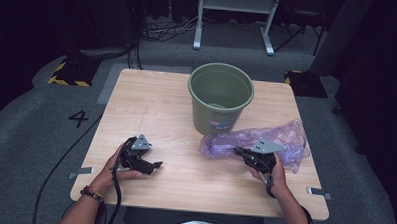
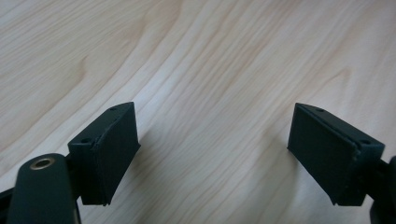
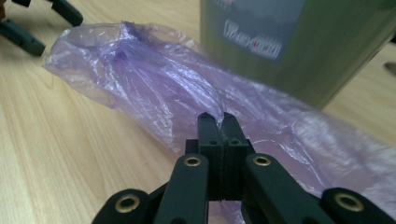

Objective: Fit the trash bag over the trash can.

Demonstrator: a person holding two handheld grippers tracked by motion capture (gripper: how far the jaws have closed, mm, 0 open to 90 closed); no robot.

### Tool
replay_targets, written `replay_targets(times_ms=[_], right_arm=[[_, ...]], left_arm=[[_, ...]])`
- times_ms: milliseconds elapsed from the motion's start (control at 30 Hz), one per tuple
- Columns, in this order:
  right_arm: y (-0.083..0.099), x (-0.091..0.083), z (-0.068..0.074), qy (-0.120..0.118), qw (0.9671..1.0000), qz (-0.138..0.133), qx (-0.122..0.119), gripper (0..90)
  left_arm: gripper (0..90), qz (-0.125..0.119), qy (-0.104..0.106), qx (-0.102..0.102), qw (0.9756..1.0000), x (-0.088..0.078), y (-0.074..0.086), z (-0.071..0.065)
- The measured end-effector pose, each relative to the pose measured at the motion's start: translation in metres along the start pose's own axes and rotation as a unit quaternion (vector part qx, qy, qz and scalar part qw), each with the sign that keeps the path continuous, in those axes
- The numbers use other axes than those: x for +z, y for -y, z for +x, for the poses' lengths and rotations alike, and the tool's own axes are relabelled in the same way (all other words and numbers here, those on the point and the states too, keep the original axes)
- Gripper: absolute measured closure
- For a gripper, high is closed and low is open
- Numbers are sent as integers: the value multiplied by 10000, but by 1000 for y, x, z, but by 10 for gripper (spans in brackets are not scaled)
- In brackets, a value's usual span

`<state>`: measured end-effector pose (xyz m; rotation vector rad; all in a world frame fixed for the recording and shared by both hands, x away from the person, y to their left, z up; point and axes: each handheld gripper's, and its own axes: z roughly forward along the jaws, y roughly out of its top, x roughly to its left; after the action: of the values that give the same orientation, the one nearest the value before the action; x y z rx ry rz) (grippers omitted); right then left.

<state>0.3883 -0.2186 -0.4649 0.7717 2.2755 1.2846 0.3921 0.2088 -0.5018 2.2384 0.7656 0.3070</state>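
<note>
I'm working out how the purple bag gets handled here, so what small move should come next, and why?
Probably lift the right gripper a little to raise the purple plastic bag off the table. Its jaws are shut on a fold of the film, while the rest lies crumpled beside the green bucket. The left gripper rests open over bare wood, free to catch another edge once the bag hangs.

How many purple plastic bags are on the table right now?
1. The purple plastic bag lies on the table right of and in front of the green bucket, pinched by the right gripper. Another folded inside it would be hidden.
</note>
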Motion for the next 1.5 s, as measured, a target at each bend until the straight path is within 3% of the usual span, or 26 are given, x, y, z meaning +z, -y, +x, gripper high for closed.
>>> replay_targets(times_ms=[133, 267, 433, 700, 900, 1033, 1133, 1200, 1233, 1300, 1367, 1400, 1500], right_arm=[[-7, -8, -1, 90, 9998, -186, -29, 900], [-10, -13, 1, 135, 9995, -244, -112, 900], [-20, -18, 3, 125, 9993, -309, -153, 900], [-33, -15, 11, 8, 9991, -353, -236, 900], [-41, -13, 16, -69, 9987, -389, -325, 900], [-44, -13, 19, -169, 9983, -386, -406, 900], [-47, -13, 21, -220, 9980, -389, -454, 899], [-49, -14, 23, -281, 9976, -398, -488, 899], [-50, -14, 23, -281, 9976, -393, -502, 899], [-53, -14, 25, -345, 9972, -387, -534, 898], [-54, -14, 25, -355, 9972, -380, -544, 897], [-55, -14, 26, -376, 9970, -385, -559, 895], [-58, -13, 27, -387, 9968, -380, -590, 892]], left_arm=[[165, -437, 223, 186, 9986, -5, -15, -13], [166, -558, 273, 231, 9978, -5, -25, -19], [175, -679, 212, 577, 9958, -5, -45, -31], [175, -1074, 249, 949, 9894, 2, -83, -48], [178, -1273, 318, 1038, 9859, 11, -99, -54], [217, -1209, -95, 1342, 9835, 19, -106, -57], [270, -1229, -254, 1296, 9836, 23, -108, -55], [381, -1264, -275, 1262, 9835, 22, -109, -53], [381, -1289, -320, 1253, 9832, 22, -109, -52], [515, -1400, -390, 1269, 9812, 19, -110, -51], [538, -1461, -367, 1279, 9803, 17, -111, -50], [637, -1484, -326, 1323, 9795, 17, -111, -50], [765, -1510, -371, 1382, 9781, 15, -111, -50]])
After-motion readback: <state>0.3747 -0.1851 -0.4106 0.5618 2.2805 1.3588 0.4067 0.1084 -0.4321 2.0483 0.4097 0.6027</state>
